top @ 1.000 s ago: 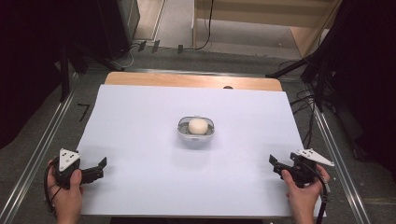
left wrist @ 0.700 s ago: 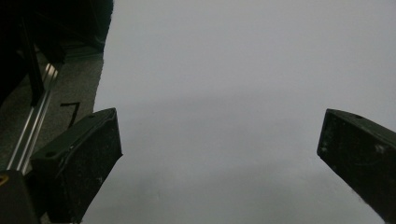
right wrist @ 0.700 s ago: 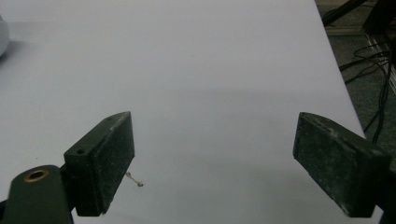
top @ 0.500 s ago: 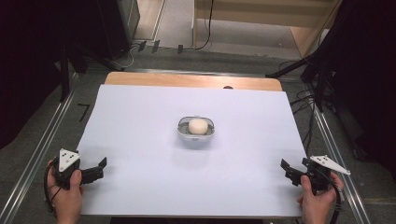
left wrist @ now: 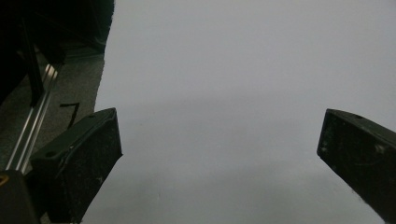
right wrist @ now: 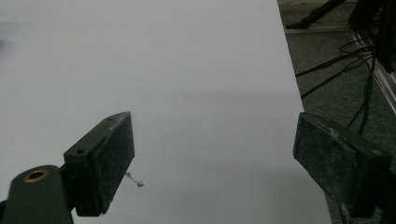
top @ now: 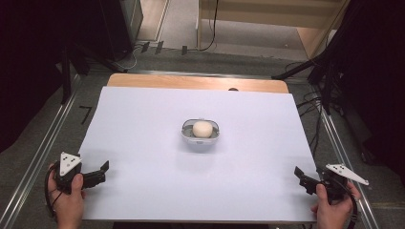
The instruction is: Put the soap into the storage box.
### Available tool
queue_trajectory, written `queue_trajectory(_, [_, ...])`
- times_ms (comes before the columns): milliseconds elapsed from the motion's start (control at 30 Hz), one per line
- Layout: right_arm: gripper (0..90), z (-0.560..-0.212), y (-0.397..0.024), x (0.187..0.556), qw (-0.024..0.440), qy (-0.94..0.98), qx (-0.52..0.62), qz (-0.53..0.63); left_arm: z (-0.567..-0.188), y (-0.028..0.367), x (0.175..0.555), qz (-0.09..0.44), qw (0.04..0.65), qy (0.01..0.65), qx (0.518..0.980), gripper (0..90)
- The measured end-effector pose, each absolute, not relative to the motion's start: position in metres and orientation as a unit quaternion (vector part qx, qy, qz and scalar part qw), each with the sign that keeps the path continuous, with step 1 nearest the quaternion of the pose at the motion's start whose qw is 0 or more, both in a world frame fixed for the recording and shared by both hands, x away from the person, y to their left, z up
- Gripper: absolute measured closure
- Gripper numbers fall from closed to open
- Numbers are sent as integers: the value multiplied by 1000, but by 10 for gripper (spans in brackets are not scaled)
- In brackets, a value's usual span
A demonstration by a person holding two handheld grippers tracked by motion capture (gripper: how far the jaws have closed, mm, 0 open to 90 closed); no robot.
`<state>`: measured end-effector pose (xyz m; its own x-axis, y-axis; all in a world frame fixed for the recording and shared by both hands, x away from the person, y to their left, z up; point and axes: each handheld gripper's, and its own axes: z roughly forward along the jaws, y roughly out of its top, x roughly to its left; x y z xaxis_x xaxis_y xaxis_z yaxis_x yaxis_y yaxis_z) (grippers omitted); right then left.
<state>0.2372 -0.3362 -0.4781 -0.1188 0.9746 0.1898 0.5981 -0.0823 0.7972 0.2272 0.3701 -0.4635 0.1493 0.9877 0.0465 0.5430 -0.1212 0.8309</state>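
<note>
Pale round bun (top: 202, 129) inside shallow bowl (top: 187, 136), untouched; left gripper (top: 101, 171) and right gripper (top: 302, 177), jaws spread and empty, well apart from bowl; handling apparently not begun.

Readable text, labels, brands, numbers, signs: none that I can make out. One entry only: a black mark shaped like the figure 7 (top: 86, 113), standing on the grey floor (top: 43, 129) just left of the table's white sheet (top: 143, 143); from my left gripper view it shows again beside the rail.
</note>
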Motion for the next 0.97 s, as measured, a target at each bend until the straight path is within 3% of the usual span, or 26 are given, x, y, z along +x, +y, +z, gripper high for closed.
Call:
queue_trajectory(500, [135,-484,-345,231,220,635,622,403,-463,370,227,324,345,566,675,3])
queue_trajectory(967, [135,-488,-339,233,231,646,619,382,-463,371,228,320,344,567,676,3])
